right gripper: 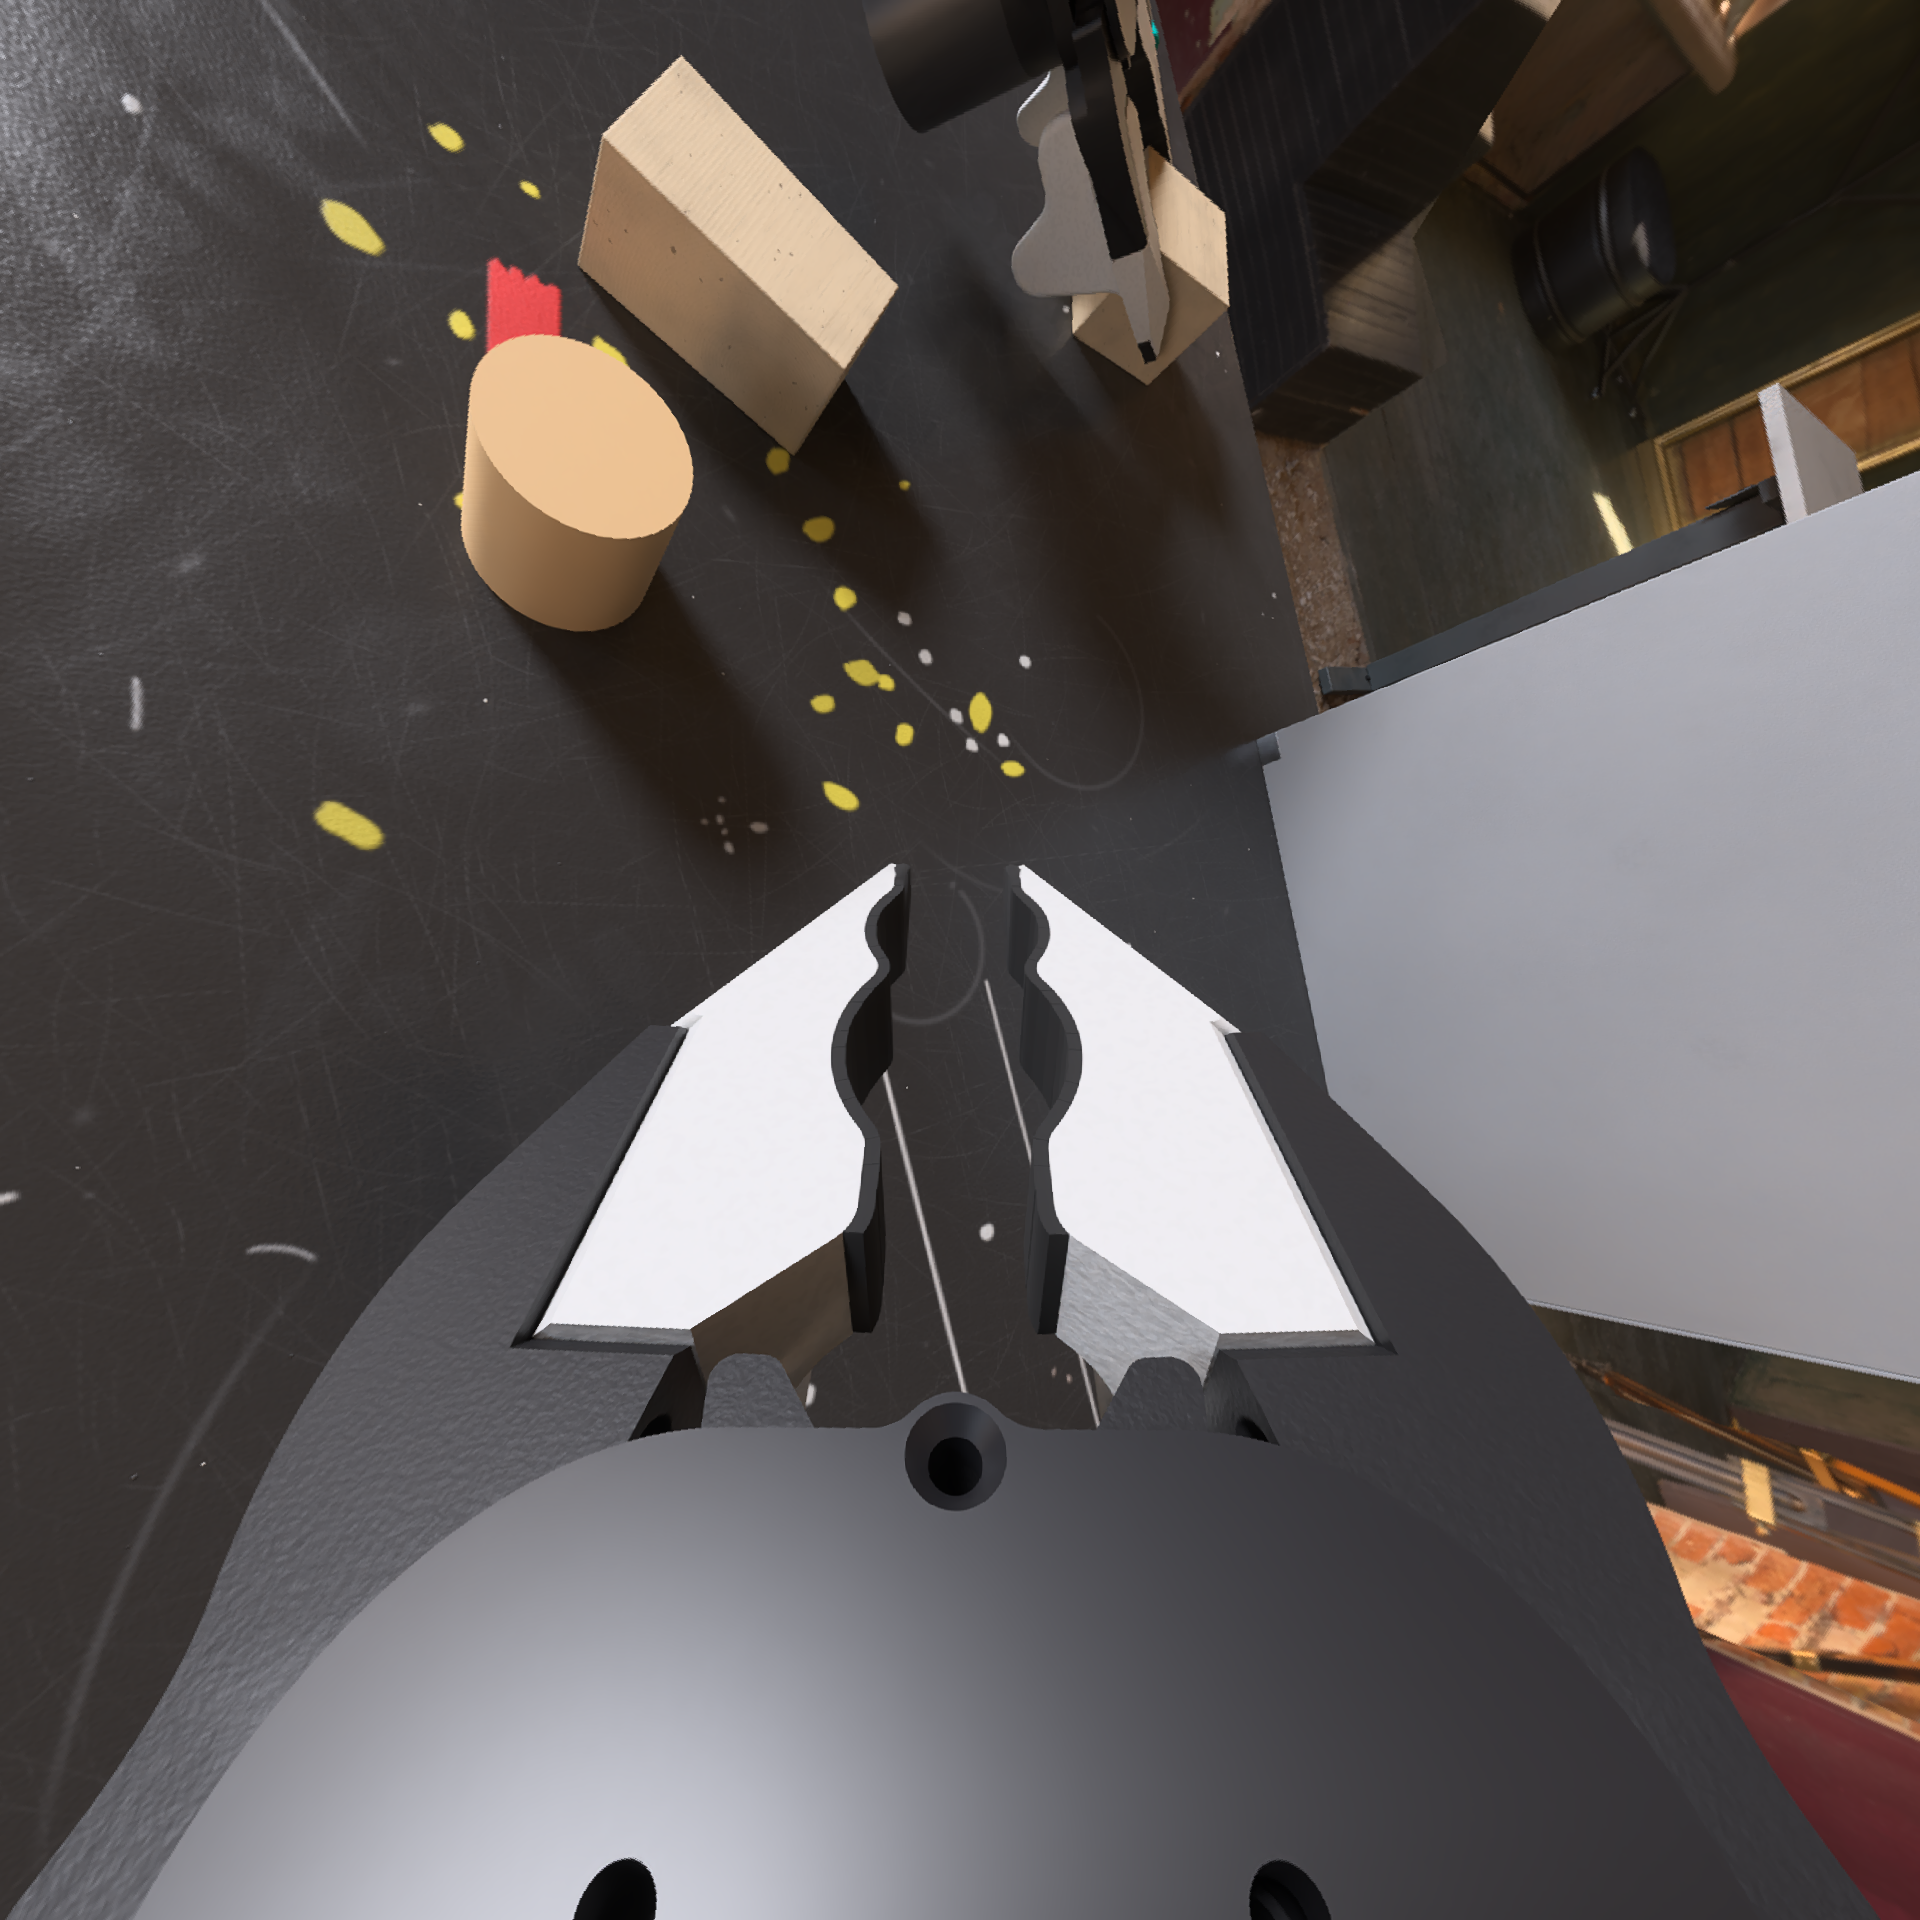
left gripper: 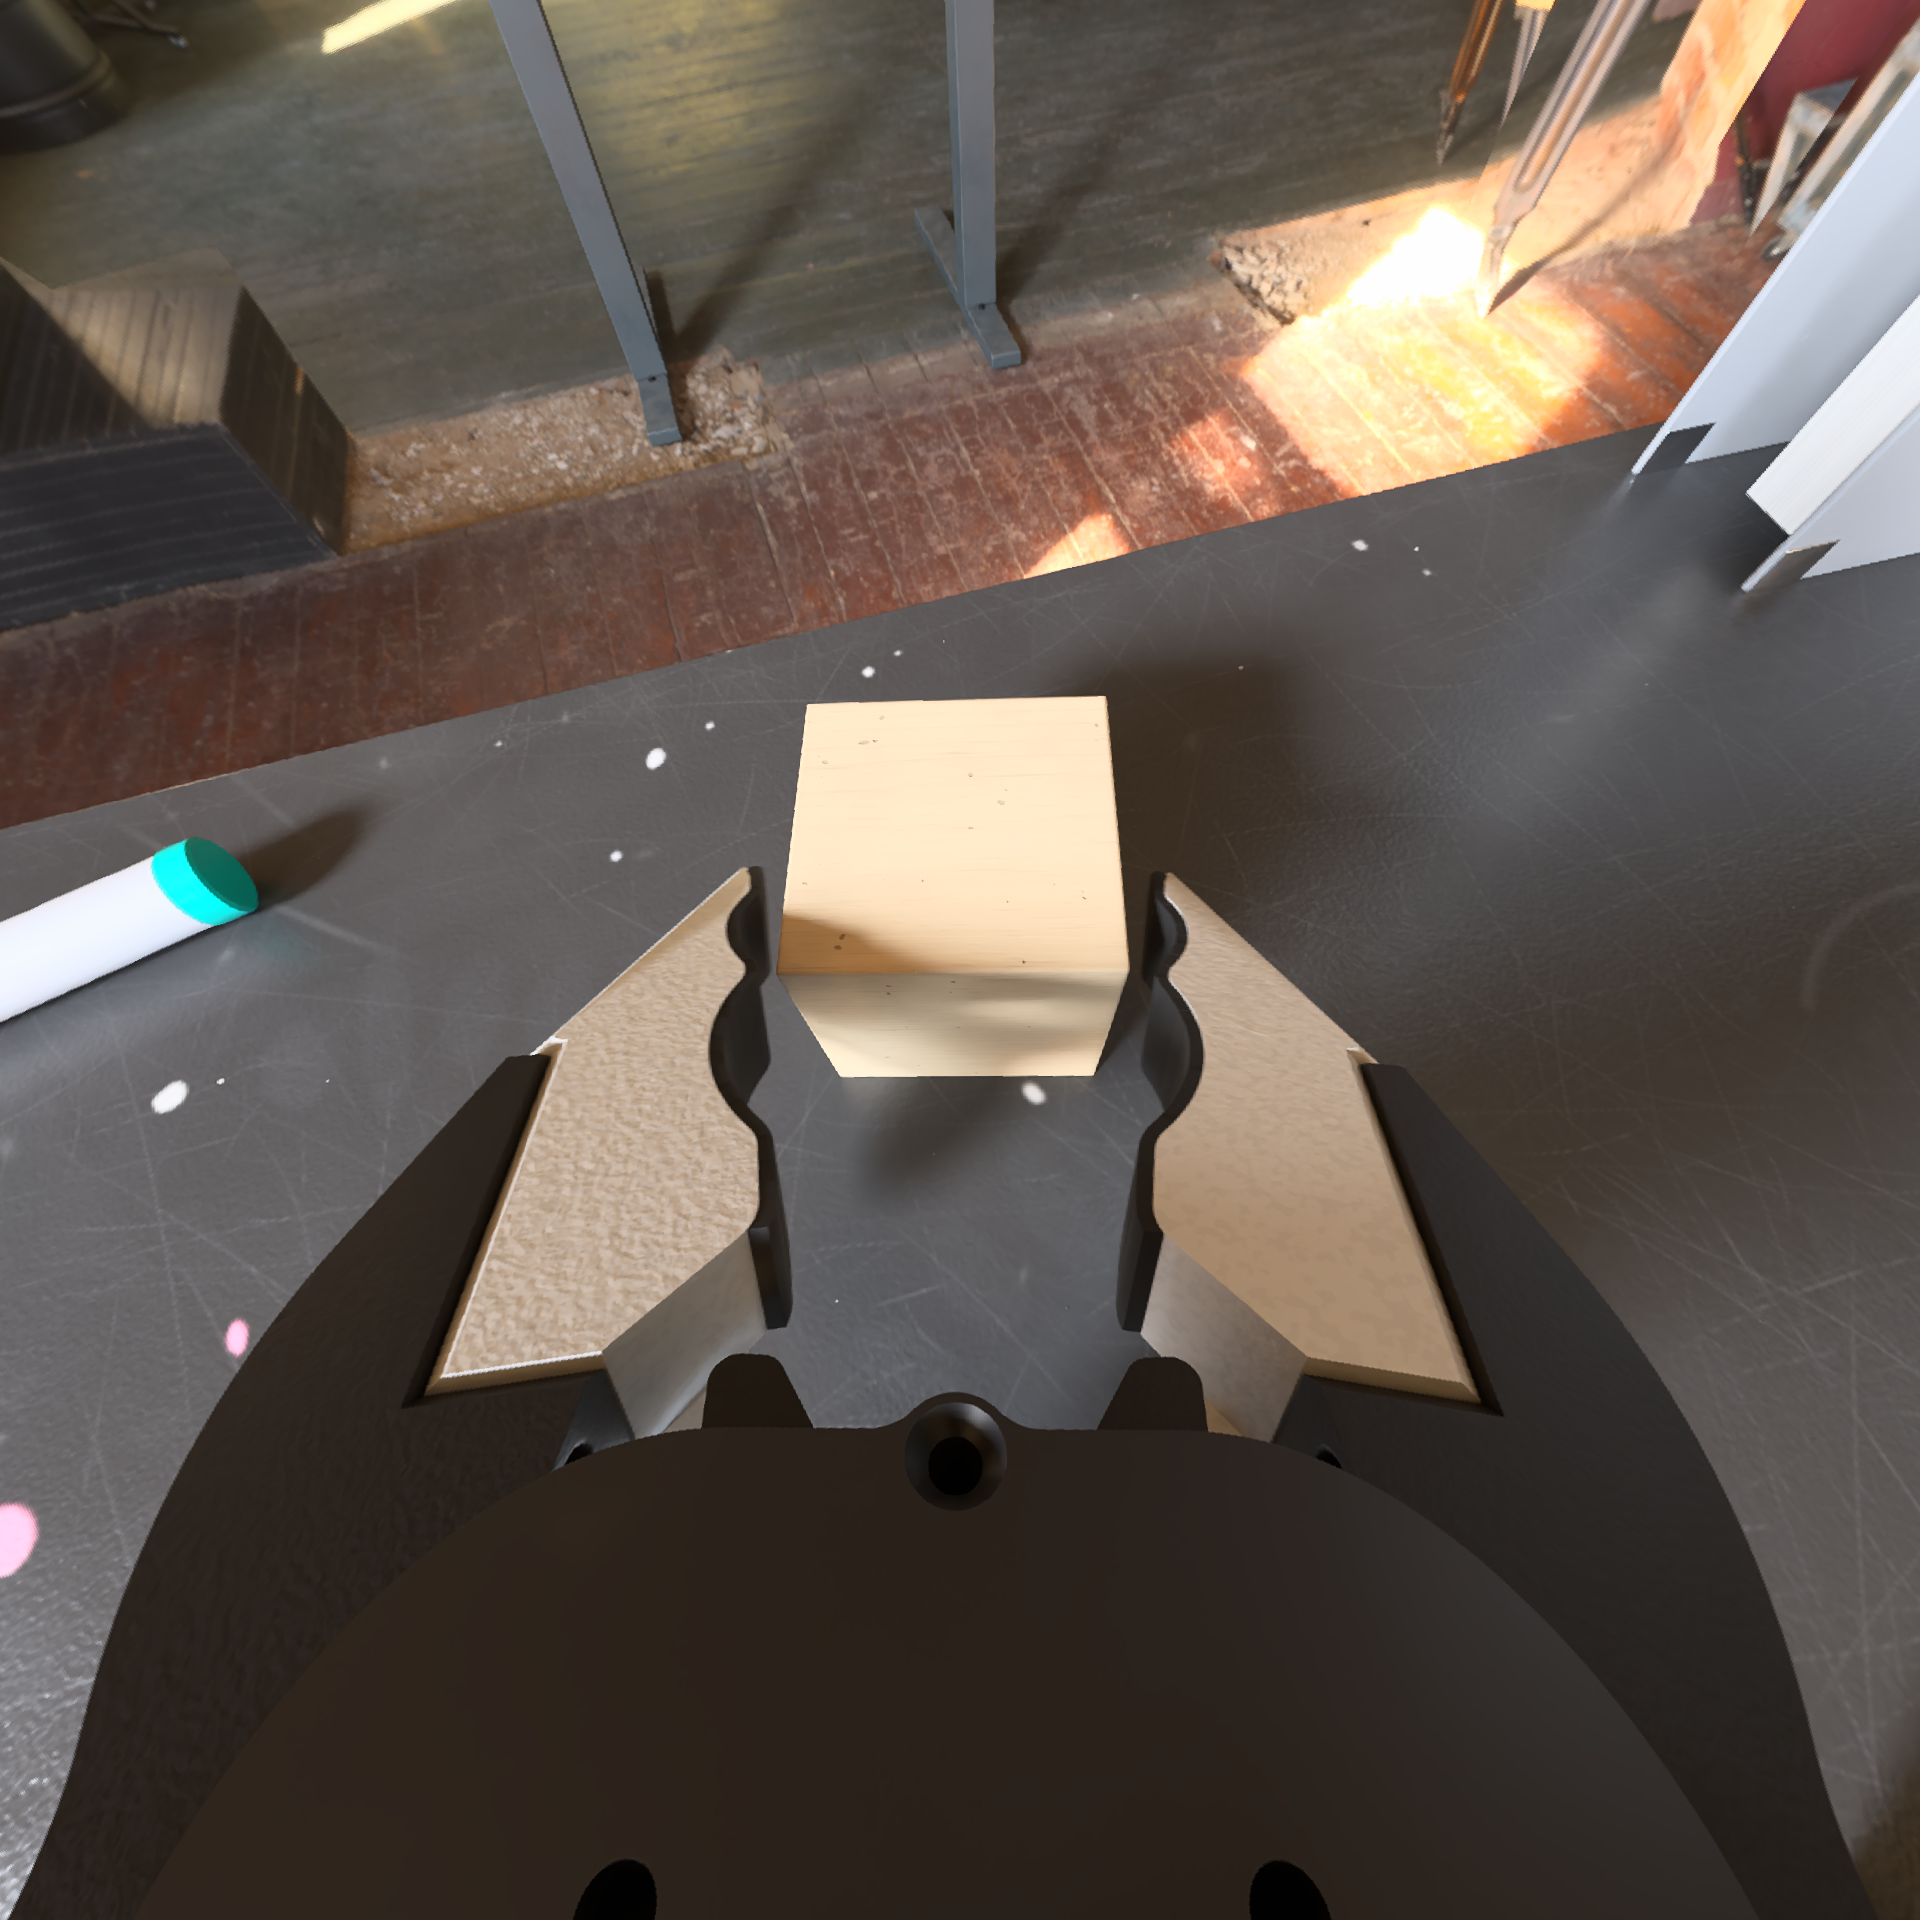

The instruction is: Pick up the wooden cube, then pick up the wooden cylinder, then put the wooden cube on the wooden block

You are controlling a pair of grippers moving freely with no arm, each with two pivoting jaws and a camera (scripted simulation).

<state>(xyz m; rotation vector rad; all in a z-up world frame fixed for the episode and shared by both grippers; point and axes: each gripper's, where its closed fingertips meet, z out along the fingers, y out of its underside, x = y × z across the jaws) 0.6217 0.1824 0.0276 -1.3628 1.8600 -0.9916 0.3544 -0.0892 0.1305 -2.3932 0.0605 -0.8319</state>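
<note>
The left tool [left gripper: 954,914] reaches around the wooden cube [left gripper: 951,842], its jaws spread wide with a fingertip on each side; whether they touch it is hard to tell. The cube sits on the dark scratched tabletop [left gripper: 1455,935], a white marker with a teal cap [left gripper: 125,920] off to its left. The right tool [right gripper: 958,894] hovers empty, jaws narrow. Ahead of it stand the wooden cylinder [right gripper: 571,483] and, just beyond, the wooden block [right gripper: 732,249].

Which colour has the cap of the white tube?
Turquoise; the cap shows only in the left wrist view.
</note>
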